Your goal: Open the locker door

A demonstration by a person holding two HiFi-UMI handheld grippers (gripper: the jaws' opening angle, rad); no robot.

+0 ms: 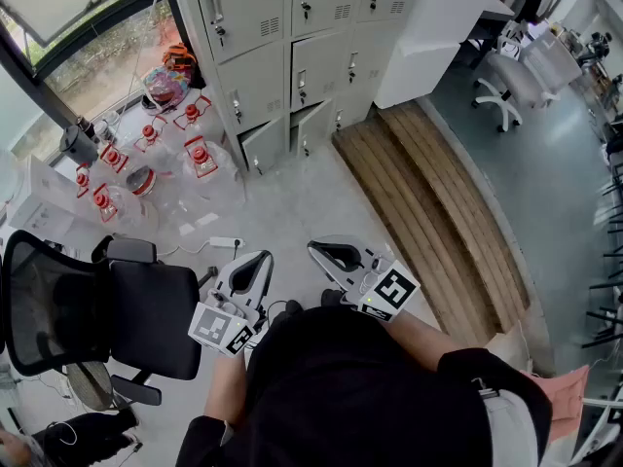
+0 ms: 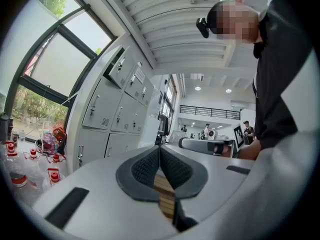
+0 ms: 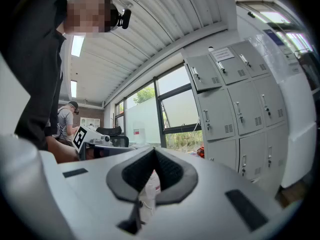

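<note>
1. Both my tongs are clenched and empty. The left gripper (image 1: 255, 266) has its ribbed pads pressed together with nothing caught between them. The right gripper (image 1: 326, 253) is shut the same way, and both are held level, close in front of me.
2. The locker bank (image 1: 292, 47) stands well apart from me across bare floor. It has a wooden platform (image 1: 438, 212) on its right and a cluster of red-capped water jugs (image 1: 200, 159) on its left.
3. The step in hand looks like the approach, since neither tong is anywhere near a door.
4. To do it well, I should walk straight in between the office chair (image 1: 146, 314) and the platform, staying clear of the jugs.
5. I should settle on one door before I arrive and release one tong's jaws early, not at the metal.
6. I should line the open jaws up with the upright handle, clench on it squarely, then pull in an arc about the hinge instead of straight back.
7. The doors are pale grey steel, stacked in rows, and all appear shut.
8. Each has a slim vertical handle with a key lock near its left edge and small vent slots lower right, so the hinges are probably on the right.
</note>
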